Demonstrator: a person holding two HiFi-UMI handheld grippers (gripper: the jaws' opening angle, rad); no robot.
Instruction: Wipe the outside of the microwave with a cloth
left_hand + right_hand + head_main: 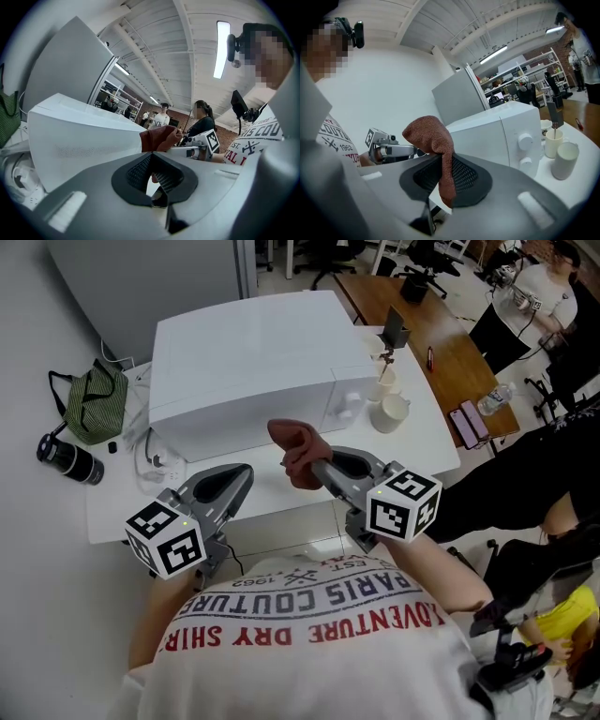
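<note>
Cloth (296, 450) clamped in right gripper (319, 466) fingers | held before microwave (244, 362) | left gripper (245, 473) alongside; fingers together

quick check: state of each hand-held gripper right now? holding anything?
Left hand-held gripper: closed, empty.
Right hand-held gripper: closed on the cloth.
</note>
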